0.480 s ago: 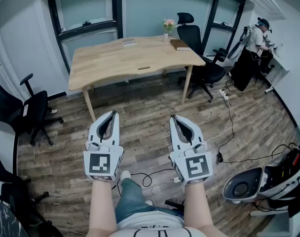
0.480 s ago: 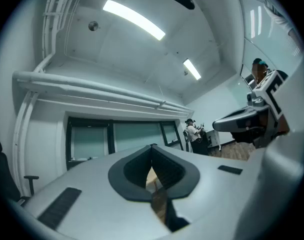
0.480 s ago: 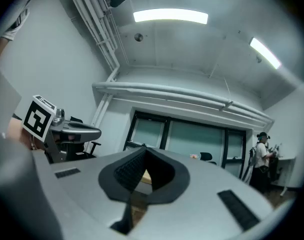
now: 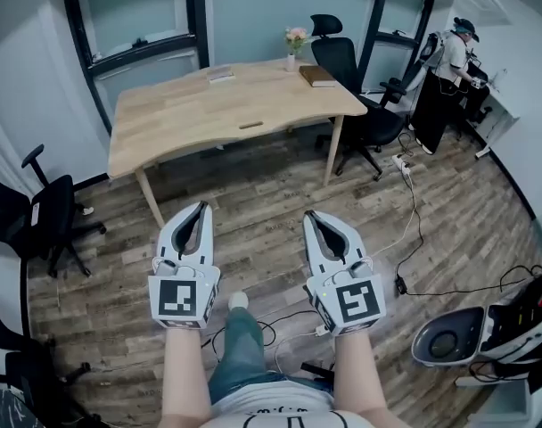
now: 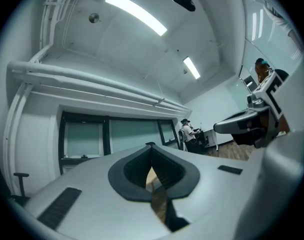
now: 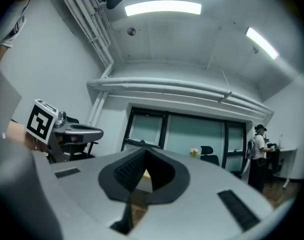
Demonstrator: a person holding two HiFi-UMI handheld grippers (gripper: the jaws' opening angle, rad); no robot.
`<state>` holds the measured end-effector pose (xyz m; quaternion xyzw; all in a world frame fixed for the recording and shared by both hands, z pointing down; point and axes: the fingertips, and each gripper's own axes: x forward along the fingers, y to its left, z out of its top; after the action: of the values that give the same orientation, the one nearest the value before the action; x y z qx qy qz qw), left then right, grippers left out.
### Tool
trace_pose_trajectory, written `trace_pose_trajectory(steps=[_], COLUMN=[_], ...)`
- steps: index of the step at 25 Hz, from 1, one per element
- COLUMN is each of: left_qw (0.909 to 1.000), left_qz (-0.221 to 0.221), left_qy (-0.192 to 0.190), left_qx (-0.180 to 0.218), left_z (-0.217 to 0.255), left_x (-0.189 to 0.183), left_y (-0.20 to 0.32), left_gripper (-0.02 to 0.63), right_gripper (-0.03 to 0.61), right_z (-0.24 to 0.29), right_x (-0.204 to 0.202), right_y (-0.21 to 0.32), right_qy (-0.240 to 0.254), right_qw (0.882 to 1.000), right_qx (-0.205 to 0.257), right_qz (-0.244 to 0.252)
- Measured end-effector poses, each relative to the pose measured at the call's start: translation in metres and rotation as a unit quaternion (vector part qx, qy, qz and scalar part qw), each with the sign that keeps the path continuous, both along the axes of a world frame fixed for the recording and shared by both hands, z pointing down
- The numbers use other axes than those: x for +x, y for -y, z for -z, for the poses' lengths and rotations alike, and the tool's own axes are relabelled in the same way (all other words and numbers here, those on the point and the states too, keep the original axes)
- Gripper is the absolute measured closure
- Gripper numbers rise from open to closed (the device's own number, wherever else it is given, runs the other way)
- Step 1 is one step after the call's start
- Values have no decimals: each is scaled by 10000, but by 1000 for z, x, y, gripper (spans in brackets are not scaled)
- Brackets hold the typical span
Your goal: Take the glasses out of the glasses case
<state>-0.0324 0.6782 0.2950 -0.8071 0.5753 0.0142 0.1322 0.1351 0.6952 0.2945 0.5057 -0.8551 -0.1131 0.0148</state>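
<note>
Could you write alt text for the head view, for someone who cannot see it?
Two white hand-held tools, the left tool and the right tool, both shut and empty, are held out over a wood-plank floor. Ahead stands a wooden table with a book and flowers; black office chairs stand nearby.

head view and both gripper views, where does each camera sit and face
Head view: on the person's head, facing steeply down at floor and wooden table; shows forearms, left gripper, right gripper.
Left gripper view: on that gripper, facing along its shut jaws toward windows and ceiling; right gripper at right edge.
Right gripper view: on that gripper, along its shut jaws toward the windows; left gripper at left.
Shared: both gripper views show the standing person.
</note>
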Motion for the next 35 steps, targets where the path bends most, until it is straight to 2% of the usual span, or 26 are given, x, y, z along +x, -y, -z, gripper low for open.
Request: trace_pose_trajectory(steps=[9, 17, 24, 35], left_qw=[9997, 9993, 9992, 9996], left_qz=[-155, -334, -333, 2], left_qy=[-32, 1, -60, -2], left_qx=[-190, -177, -197, -286], left_z=[-12, 10, 8, -7], left_x=[-38, -77, -97, -117], left_y=[165, 320, 390, 491], left_gripper=[597, 597, 597, 597], right_gripper=[568, 568, 568, 568], right_z=[-1, 19, 17, 10], right_x=[-41, -88, -105, -118], right_y=[160, 313, 382, 505], right_qy=[-237, -214, -402, -54], right_qw=[9997, 9996, 9988, 10000], right_qx=[-1, 29, 36, -6], right_qz=[-91, -207, -260, -49])
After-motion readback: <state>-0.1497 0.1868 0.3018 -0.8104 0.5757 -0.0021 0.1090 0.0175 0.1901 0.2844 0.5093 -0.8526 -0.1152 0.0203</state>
